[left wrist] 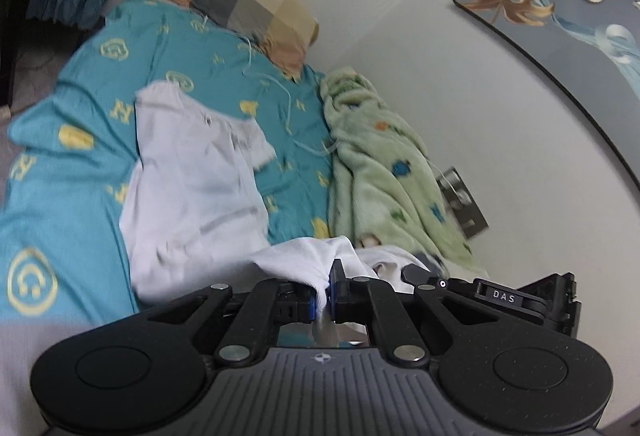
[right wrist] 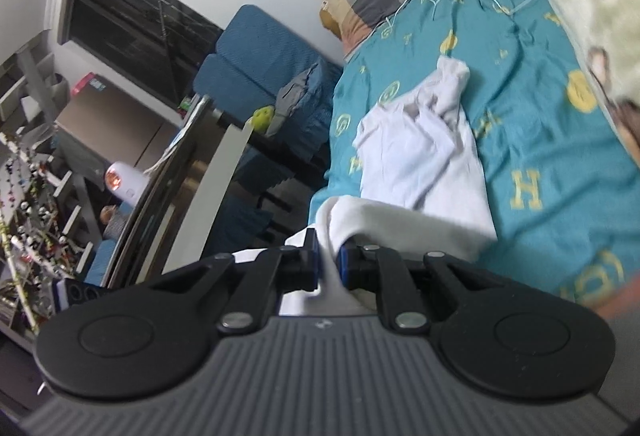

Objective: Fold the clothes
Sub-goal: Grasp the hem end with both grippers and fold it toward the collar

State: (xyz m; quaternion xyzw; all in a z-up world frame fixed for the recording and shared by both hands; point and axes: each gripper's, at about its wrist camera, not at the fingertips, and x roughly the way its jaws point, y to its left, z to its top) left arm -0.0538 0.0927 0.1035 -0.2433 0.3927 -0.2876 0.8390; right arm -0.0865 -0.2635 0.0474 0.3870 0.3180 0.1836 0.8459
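A white garment (left wrist: 192, 188) lies spread on the teal bed sheet (left wrist: 80, 124), its far end toward the pillow. My left gripper (left wrist: 326, 296) is shut on a bunched near edge of the white garment and holds it lifted above the bed. In the right wrist view the same white garment (right wrist: 420, 156) stretches away over the teal sheet (right wrist: 540, 140). My right gripper (right wrist: 328, 260) is shut on another near edge of it, at the bed's left side. Part of the right gripper (left wrist: 500, 296) shows in the left wrist view, close to the right.
A checked pillow (left wrist: 240, 0) lies at the head of the bed. A pale green fleece blanket (left wrist: 384, 164) is heaped along the wall. A thin white cord (left wrist: 288, 104) lies on the sheet. A blue chair (right wrist: 256, 52), a table (right wrist: 216, 172) and shelves (right wrist: 32, 172) stand left of the bed.
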